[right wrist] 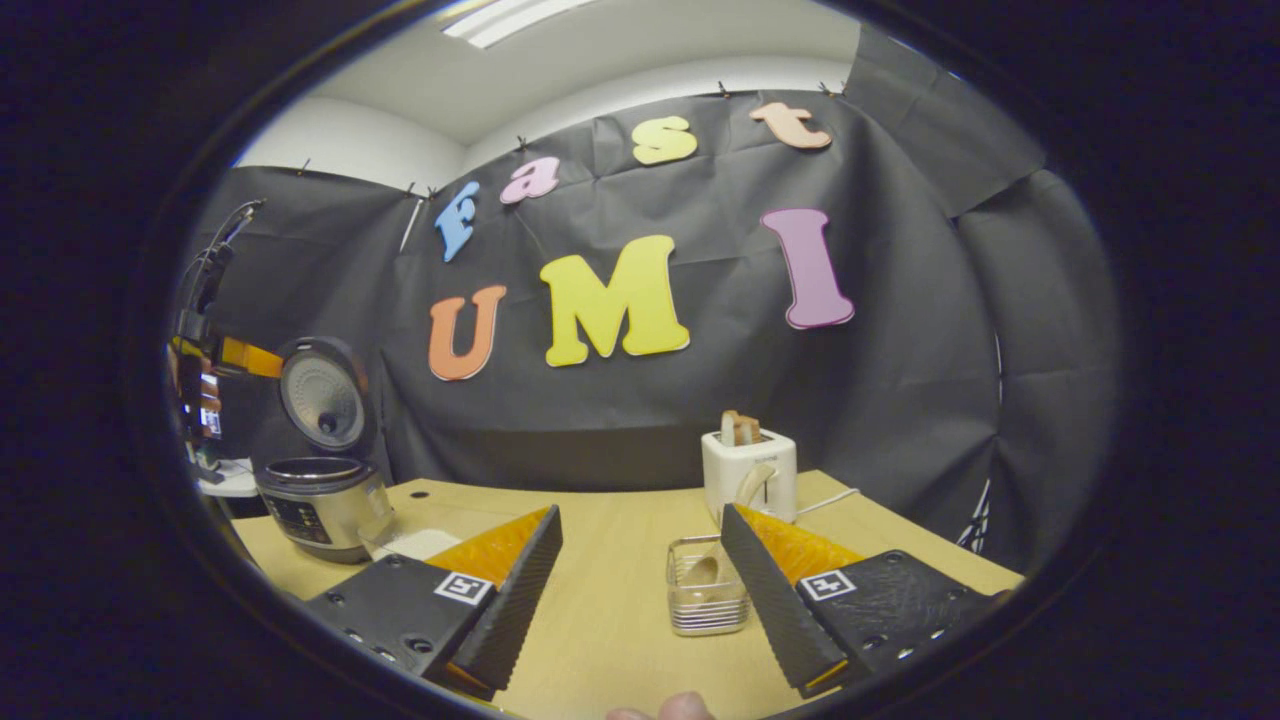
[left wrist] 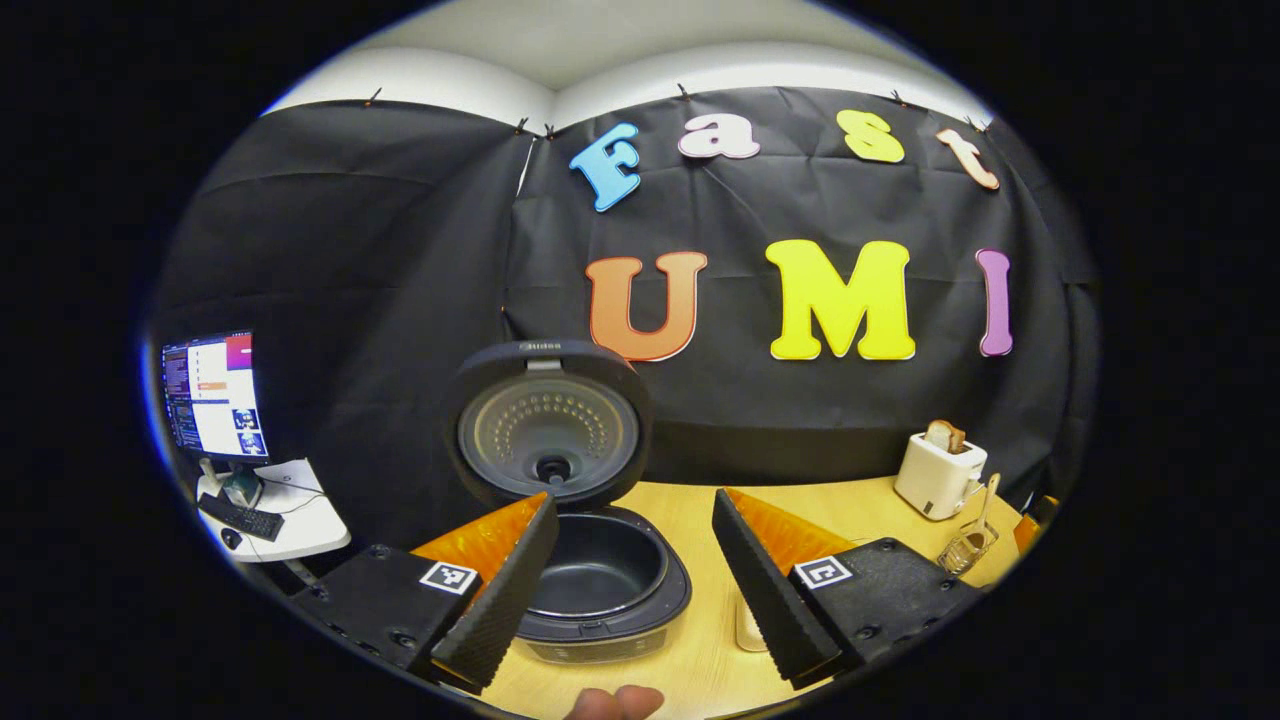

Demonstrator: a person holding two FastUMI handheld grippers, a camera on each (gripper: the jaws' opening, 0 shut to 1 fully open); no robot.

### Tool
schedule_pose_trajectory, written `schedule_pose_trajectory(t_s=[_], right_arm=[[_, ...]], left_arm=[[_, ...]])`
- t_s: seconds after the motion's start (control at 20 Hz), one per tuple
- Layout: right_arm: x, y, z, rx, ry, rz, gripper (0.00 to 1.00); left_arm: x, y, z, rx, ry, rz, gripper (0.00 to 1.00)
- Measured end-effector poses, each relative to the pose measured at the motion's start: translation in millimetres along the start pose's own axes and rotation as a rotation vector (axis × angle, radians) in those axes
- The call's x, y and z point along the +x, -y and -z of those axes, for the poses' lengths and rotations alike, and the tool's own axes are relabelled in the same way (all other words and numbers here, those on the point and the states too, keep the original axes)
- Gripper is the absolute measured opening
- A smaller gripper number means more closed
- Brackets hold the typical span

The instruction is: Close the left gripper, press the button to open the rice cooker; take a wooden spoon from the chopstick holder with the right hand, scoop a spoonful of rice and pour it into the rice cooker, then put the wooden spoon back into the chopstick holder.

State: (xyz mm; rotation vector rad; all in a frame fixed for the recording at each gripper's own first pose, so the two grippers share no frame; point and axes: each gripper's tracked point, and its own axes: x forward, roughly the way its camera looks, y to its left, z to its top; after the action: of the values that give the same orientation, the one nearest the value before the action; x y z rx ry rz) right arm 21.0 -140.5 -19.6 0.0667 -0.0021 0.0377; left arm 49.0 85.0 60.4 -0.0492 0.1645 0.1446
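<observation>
In the left gripper view I see my left gripper (left wrist: 635, 575) with its ribbed, wedge-shaped fingers spread wide and holding nothing, low over the pale wooden table (left wrist: 700, 640). Just beyond them sits the rice cooker (left wrist: 600, 580), its round dark inner pot exposed and its lid (left wrist: 548, 425) standing upright at the far side, the dimpled metal inner face turned toward me. Far right on the table, a wire chopstick holder (left wrist: 966, 548) carries the wooden spoon (left wrist: 988, 500), its handle leaning up and to the right, beside a cream toaster (left wrist: 938, 472). In the right gripper view my right gripper (right wrist: 640, 585) is likewise spread and empty; the wire holder stands just past its right finger, the spoon's bowl low inside and the long handle rising toward the toaster behind. A shallow clear dish of white rice (right wrist: 420, 542) lies near the cooker at far left.
</observation>
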Motion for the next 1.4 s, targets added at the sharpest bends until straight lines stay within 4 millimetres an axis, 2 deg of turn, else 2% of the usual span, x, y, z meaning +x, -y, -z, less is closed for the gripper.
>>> schedule_pose_trajectory(t_s=[0.1, 0.2, 0.25, 0.3, 0.45, 0.5, 0.6, 0.7, 0.75, 0.8, 0.85, 0.9, 1.0, 1.05, 1.1, 1.15, 1.2, 1.25, 1.4], right_arm=[[-4, 23, -4, -0.002, -0.006, 0.031, 0.92], [-6, 40, -8, 0.008, -0.018, 0.056, 0.95], [-5, 49, -10, 0.007, -0.023, 0.070, 0.95], [-2, 56, -11, 0.001, -0.032, 0.081, 0.95], [9, 69, -13, -0.008, -0.069, 0.089, 0.95], [15, 69, -13, -0.003, -0.080, 0.077, 0.92], [34, 69, -6, -0.015, -0.109, 0.053, 0.95], [60, 67, 10, -0.008, -0.167, 0.019, 0.95], [72, 64, 19, 0.005, -0.202, -0.001, 0.92], [85, 64, 28, 0.023, -0.237, -0.012, 0.95], [95, 67, 35, 0.043, -0.266, -0.015, 0.92], [107, 67, 37, 0.068, -0.274, -0.026, 0.95], [130, 71, 44, 0.102, -0.304, -0.032, 0.95], [140, 74, 52, 0.111, -0.328, -0.032, 0.92], [150, 78, 60, 0.123, -0.354, -0.028, 0.95], [158, 80, 67, 0.144, -0.377, -0.036, 0.95], [165, 79, 73, 0.170, -0.400, -0.042, 0.96], [171, 77, 75, 0.195, -0.410, -0.052, 0.96], [188, 76, 87, 0.243, -0.446, -0.069, 0.93]], left_arm=[[-9, -1, 13, -0.007, 0.009, -0.015, 0.99], [-14, 3, 24, -0.005, 0.023, -0.022, 0.99], [-16, 8, 30, -0.005, 0.029, -0.017, 0.95], [-19, 13, 35, -0.006, 0.033, -0.012, 0.99], [-22, 24, 47, -0.012, 0.032, 0.011, 0.99], [-22, 27, 52, -0.008, 0.022, 0.019, 0.99], [-23, 32, 57, 0.009, 0.008, 0.028, 0.99], [-23, 35, 62, 0.020, -0.001, 0.032, 0.99], [-24, 36, 64, 0.022, -0.004, 0.034, 0.99], [-23, 38, 66, 0.028, -0.006, 0.034, 0.99], [-22, 40, 66, 0.037, -0.008, 0.030, 0.99], [-21, 39, 68, 0.050, -0.016, 0.018, 0.99], [-18, 38, 73, 0.064, -0.030, 0.008, 0.99], [-17, 40, 74, 0.065, -0.035, 0.008, 0.99], [-15, 41, 75, 0.069, -0.037, 0.005, 0.95], [-14, 40, 75, 0.076, -0.037, 0.002, 0.99], [-13, 40, 75, 0.085, -0.036, -0.004, 0.99], [-13, 39, 75, 0.095, -0.034, -0.011, 0.95], [-12, 37, 72, 0.107, -0.024, -0.025, 0.99]])
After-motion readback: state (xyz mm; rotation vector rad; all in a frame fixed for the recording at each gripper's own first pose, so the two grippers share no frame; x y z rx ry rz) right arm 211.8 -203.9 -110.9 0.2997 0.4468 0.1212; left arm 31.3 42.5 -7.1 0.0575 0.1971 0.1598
